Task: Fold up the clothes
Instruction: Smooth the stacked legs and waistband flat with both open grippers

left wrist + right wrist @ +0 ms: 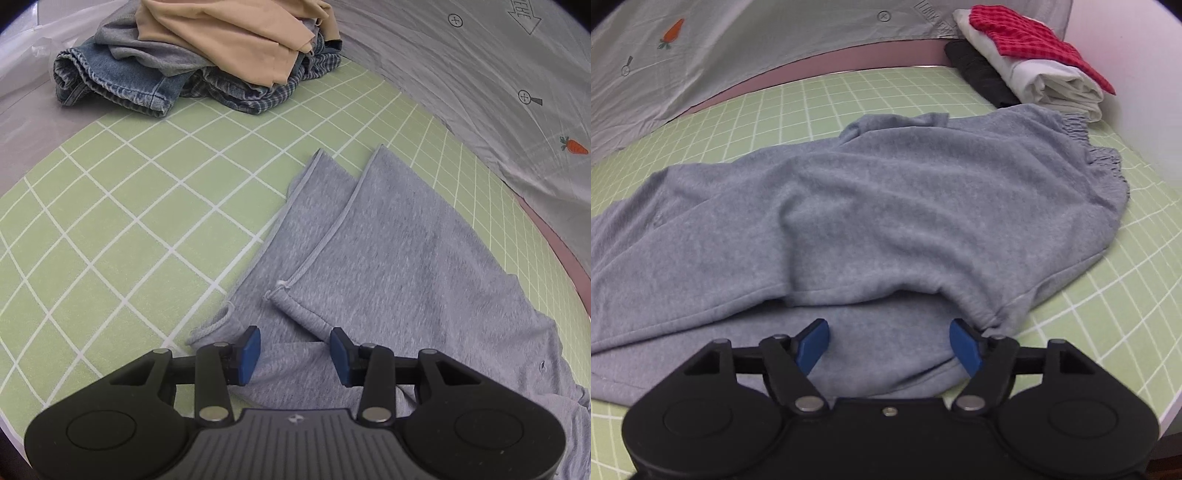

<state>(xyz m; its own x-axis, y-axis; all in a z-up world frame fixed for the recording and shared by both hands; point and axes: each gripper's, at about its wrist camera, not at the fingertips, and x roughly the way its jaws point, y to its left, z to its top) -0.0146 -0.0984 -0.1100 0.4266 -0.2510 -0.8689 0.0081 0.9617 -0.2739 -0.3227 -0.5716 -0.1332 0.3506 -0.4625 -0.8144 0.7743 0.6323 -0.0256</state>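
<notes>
Grey sweatpants [399,251] lie on the green grid mat [129,206]. In the left wrist view the two leg ends point away, one cuff [295,306] folded over just ahead of my left gripper [295,354]. That gripper is open above the fabric, holding nothing. In the right wrist view the sweatpants [886,206] lie rumpled, with the elastic waistband [1104,162] at the right. My right gripper [888,345] is open over the near hem, blue pads [812,347] apart, holding nothing.
A heap of unfolded clothes, denim, plaid and beige [207,62], sits at the far left of the mat. A folded stack of red checked, white and dark garments [1034,62] sits at the far right. A grey printed sheet [738,55] hangs behind the table.
</notes>
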